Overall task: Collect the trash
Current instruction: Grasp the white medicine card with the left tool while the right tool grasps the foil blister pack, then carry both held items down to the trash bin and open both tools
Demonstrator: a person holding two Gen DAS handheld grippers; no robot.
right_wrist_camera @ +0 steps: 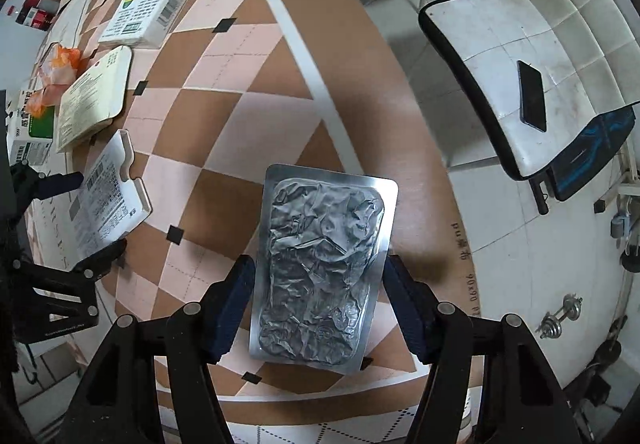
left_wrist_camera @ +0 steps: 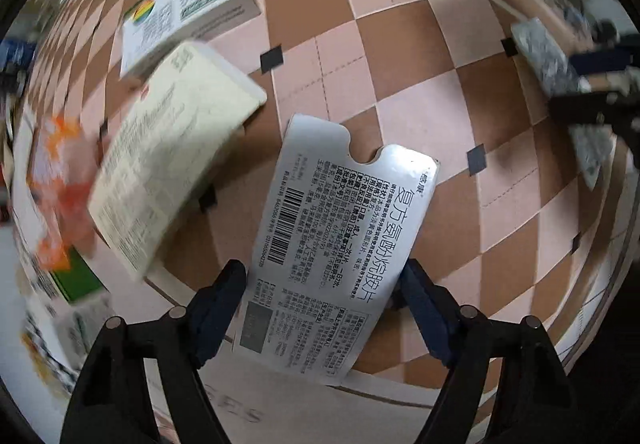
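Note:
My left gripper is shut on a flattened white medicine box with black print and a barcode, held above the checkered table; the box also shows in the right wrist view. My right gripper is shut on a crumpled silver blister pack, fingers pressing both long edges; the pack shows at the right of the left wrist view. A cream flattened box and a white-green medicine box lie on the table.
Orange wrapper scraps and a green-white box lie at the table's left side. Off the table's right edge are a white stool with a black phone, and dumbbells on the tiled floor.

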